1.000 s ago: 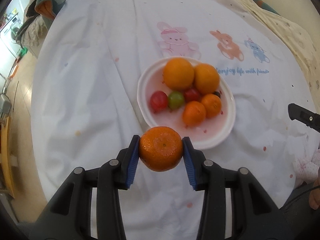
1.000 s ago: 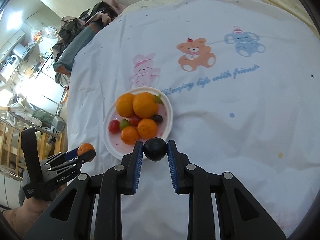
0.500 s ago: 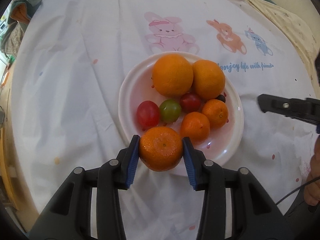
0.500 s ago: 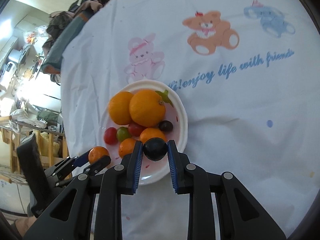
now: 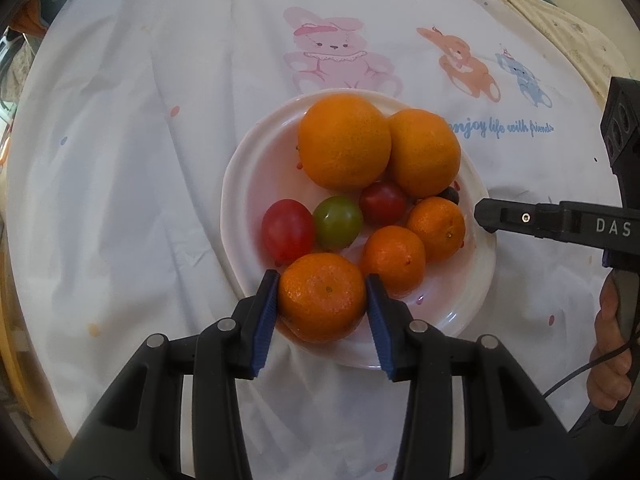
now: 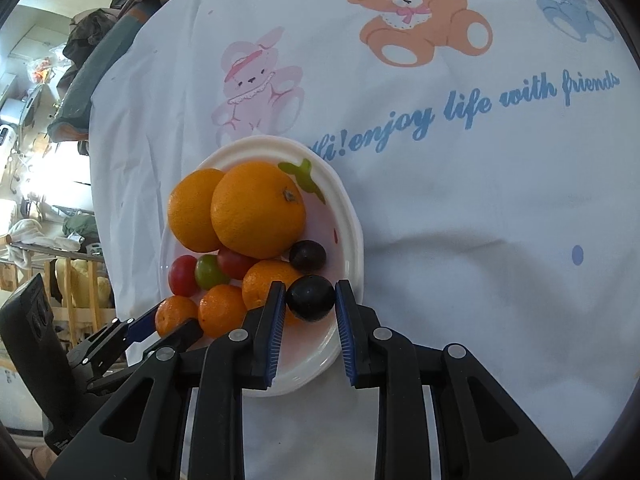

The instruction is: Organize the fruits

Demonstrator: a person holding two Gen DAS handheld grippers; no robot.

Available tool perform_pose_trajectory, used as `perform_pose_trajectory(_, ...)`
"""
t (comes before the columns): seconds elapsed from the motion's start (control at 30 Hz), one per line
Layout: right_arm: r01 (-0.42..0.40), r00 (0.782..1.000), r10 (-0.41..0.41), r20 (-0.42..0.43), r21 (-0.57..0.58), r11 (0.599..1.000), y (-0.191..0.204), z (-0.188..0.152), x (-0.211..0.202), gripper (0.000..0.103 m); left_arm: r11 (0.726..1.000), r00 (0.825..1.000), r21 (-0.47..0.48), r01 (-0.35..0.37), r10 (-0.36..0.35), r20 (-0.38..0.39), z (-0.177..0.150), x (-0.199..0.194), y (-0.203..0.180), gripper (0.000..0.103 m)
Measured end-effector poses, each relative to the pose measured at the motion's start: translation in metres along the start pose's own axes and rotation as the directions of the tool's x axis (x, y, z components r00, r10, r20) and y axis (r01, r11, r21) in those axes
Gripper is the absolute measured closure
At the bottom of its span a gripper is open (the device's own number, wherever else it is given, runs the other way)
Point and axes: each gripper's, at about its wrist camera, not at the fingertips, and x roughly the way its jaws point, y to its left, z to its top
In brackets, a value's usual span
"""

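Note:
A white plate (image 5: 240, 184) on the printed cloth holds two big oranges (image 5: 344, 146), two small mandarins (image 5: 394, 260), red and green tomatoes (image 5: 338, 222) and a dark grape (image 6: 307, 255). My left gripper (image 5: 322, 294) is shut on a mandarin (image 5: 322, 296) over the plate's near rim. My right gripper (image 6: 310, 298) is shut on a dark plum (image 6: 311, 298) over the plate's (image 6: 348, 216) near edge. The right gripper's finger also shows at the right of the left wrist view (image 5: 520, 220).
White tablecloth (image 6: 480, 200) with bear and bunny prints covers the round table. Clothes and furniture lie beyond the table's far left edge (image 6: 92, 40). A hand (image 5: 608, 344) holds the right gripper's handle.
Both grippers have moved in toward the plate with their fruit; the mandarin and the plum are now over the plate's near rim.

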Motion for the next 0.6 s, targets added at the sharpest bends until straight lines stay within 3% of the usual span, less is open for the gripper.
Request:
perform_pose_trajectory(0.17, -0.002, 1.000, 0.002, 0.028, 0.007, 1.000, 0.000, 0.000, -0.005, 0.073, 1.000, 1.000, 0.002, 0.008, -0.008, 0.000, 0.001, 0.000, 0.001, 0.064)
perform_pose_trajectory(0.23, -0.014, 0.999, 0.014, 0.033, 0.014, 1.000, 0.000, 0.001, -0.007, 0.071, 1.000, 1.000, 0.002, 0.016, -0.016, -0.005, 0.001, -0.001, 0.001, 0.056)
perform_pose_trajectory(0.27, -0.016, 0.999, 0.016, 0.037, 0.013, 1.000, 0.001, 0.001, -0.009, 0.066, 1.000, 1.000, 0.000, 0.030, -0.030, 0.001, 0.001, -0.004, 0.001, 0.051)
perform_pose_trajectory(0.3, -0.011, 0.999, 0.010, 0.052, 0.007, 1.000, 0.002, 0.002, -0.013, 0.062, 0.999, 0.999, -0.002, 0.044, -0.044, 0.005, 0.001, -0.007, 0.000, 0.034)
perform_pose_trajectory(0.33, -0.002, 0.998, 0.002, 0.066, -0.001, 1.000, 0.003, 0.003, -0.016, 0.048, 0.999, 0.999, -0.005, 0.035, -0.035, 0.008, 0.000, -0.011, -0.001, 0.016)
perform_pose_trajectory(0.37, 0.011, 0.996, -0.009, 0.089, -0.015, 1.000, 0.006, 0.003, -0.020, 0.034, 1.000, 1.000, -0.010, 0.023, -0.023, 0.021, -0.001, -0.017, -0.001, 0.013)
perform_pose_trajectory(0.43, 0.025, 0.991, -0.019, 0.136, -0.045, 0.999, 0.012, 0.001, -0.032, 0.019, 0.999, 0.998, -0.016, 0.035, -0.035, 0.042, -0.003, -0.027, 0.000, 0.012)
perform_pose_trajectory(0.6, 0.036, 0.979, -0.013, 0.205, -0.111, 0.993, 0.029, -0.018, -0.063, 0.009, 0.999, 0.991, -0.006, 0.051, -0.050, 0.122, -0.014, -0.068, 0.002, 0.012)
